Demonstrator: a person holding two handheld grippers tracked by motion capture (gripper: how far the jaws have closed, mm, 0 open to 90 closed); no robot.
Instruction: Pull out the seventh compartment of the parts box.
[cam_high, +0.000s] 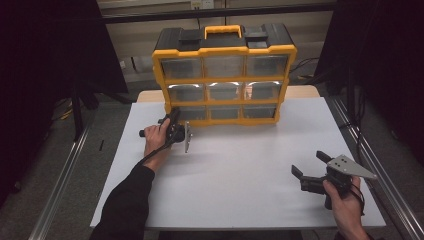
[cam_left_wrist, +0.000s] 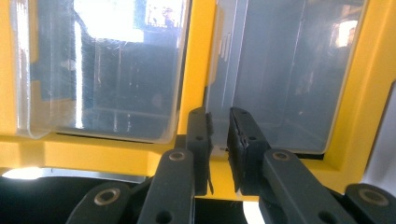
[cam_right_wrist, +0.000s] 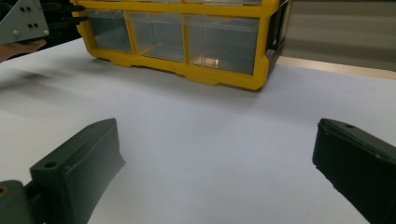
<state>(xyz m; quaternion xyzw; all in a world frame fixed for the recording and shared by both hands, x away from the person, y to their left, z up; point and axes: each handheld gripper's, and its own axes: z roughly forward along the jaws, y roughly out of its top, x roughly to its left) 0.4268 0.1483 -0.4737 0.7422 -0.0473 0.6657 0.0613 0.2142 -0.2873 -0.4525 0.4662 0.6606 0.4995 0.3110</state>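
Left gripper (cam_left_wrist: 218, 140) at bottom-left drawer (cam_left_wrist: 275, 79) of organizer (cam_high: 223, 75), jaws nearly closed on the drawer's clear front lip. Looks like a pull-open step. Advice: keep the pinch square on the lip, draw straight back along the table (cam_high: 240, 175), no twist, so the drawer doesn't bind.

Right gripper (cam_high: 312, 172) held near the table's right front, jaws spread wide, empty.

Organizer: yellow frame, black top, 9 clear drawers in 3 rows, standing at the table's far edge. Drawers appear empty.

Dim surroundings, bright white table (cam_high: 240, 170) – drawer glare, soft blur
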